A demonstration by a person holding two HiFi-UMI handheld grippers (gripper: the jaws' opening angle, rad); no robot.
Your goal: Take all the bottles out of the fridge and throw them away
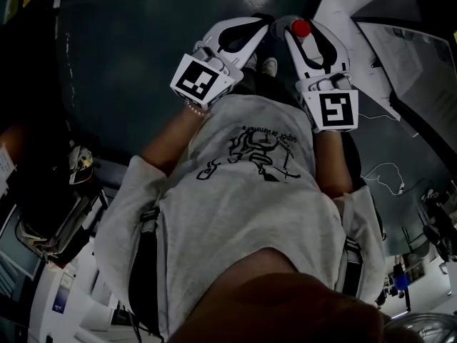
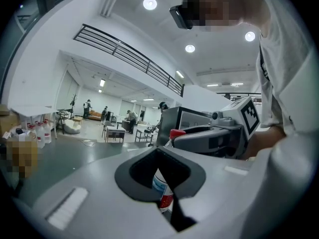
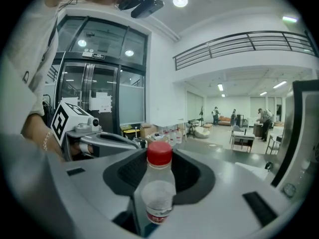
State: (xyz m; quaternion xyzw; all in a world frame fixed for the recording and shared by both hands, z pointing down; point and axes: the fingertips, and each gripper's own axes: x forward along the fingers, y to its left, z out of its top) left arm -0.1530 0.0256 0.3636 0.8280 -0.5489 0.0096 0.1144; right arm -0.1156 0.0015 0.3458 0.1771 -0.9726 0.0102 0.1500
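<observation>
Big open hall with a dark, glossy floor (image 1: 143, 27), white walls, an upper-level railing (image 3: 249, 44) and glass doors (image 3: 99, 83) behind. The head view is dim and mostly filled by the person's grey printed T-shirt (image 1: 243, 213). The legs are hidden under it and only a shoe tip (image 1: 269, 65) peeks out.

Both grippers are held out in front, tips nearly meeting, not over any surface.

The right gripper (image 1: 300, 31) has its jaws spread around a clear plastic bottle (image 3: 158, 193) and pressing on it. The bottle stands upright between them, with its red cap (image 3: 159, 153) above the jaw line. Its base is cut off at the bottom edge of the right gripper view, and the label print is too small to read. From the head view only the cap shows; the fingers hide the body.

The left gripper (image 1: 257, 28) has its tips looking drawn together, with nothing gripped. In the left gripper view the same bottle shows only in pieces: the cap over the jaw edge and a strip of label through the hollow between the jaws. It sits beyond the jaws, not in them.

Marker cubes: left (image 1: 197, 81), right (image 1: 335, 110).

A dark-framed cabinet (image 2: 192, 119) stands behind the right gripper, partly blocked by it; can't confirm it is the fridge. A cluster of clear bottles (image 3: 172, 133) sits far off, along with tiny distant people (image 2: 104, 112).
</observation>
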